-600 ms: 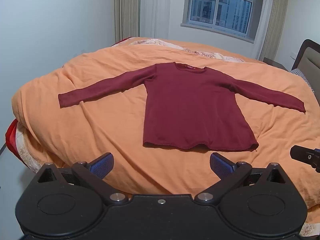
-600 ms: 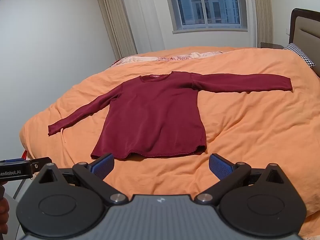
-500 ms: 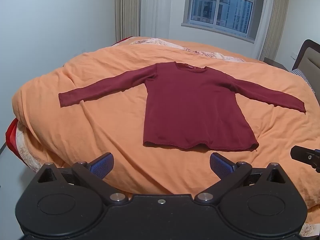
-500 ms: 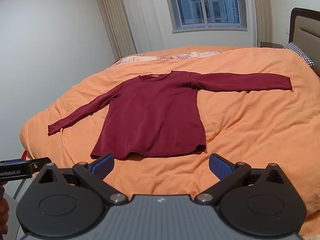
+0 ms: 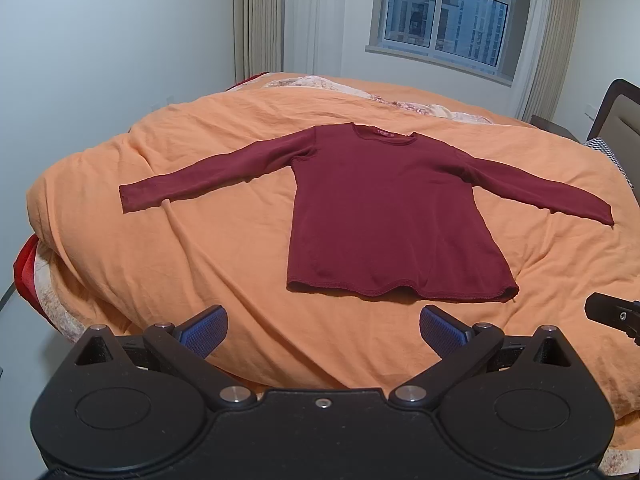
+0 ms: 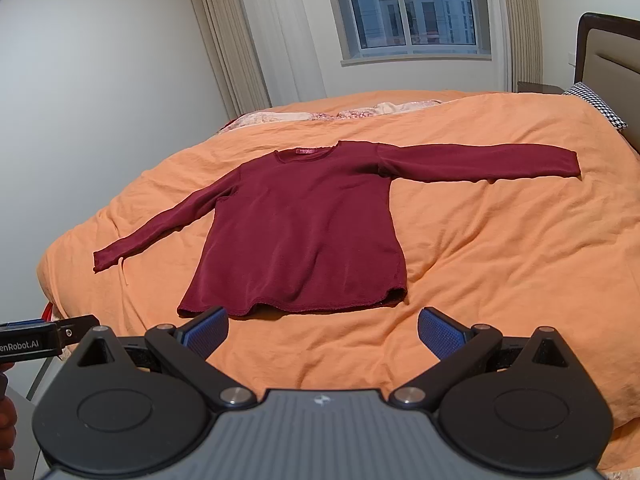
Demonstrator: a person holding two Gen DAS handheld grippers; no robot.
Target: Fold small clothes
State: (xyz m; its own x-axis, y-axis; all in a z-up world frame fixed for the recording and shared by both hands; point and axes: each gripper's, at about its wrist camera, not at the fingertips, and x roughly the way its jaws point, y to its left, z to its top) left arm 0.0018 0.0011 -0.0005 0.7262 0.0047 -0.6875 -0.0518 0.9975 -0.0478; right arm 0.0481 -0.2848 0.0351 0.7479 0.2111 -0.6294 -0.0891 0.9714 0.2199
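Folding not yet begun — maroon top (image 5: 384, 216) flat on the bed (image 5: 160, 240), left hand-held gripper (image 5: 322, 330) and right hand-held gripper (image 6: 322, 330) both spread apart, empty — a sleeve (image 5: 208, 176) probably wants grabbing next.

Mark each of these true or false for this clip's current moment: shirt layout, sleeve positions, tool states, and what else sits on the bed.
1. The maroon shirt lies flat on the orange duvet with both sleeves spread outward. True.
2. The left tool is clamped on the shirt's hem. False: its jaws are open and short of the hem, touching nothing.
3. The right tool is open and holds nothing. True.
4. The shirt's neckline points toward the window. True.
5. One sleeve is already folded across the chest. False: neither sleeve is folded.
6. A checkered pillow lies on top of the shirt. False: it sits by the headboard, apart from the shirt.
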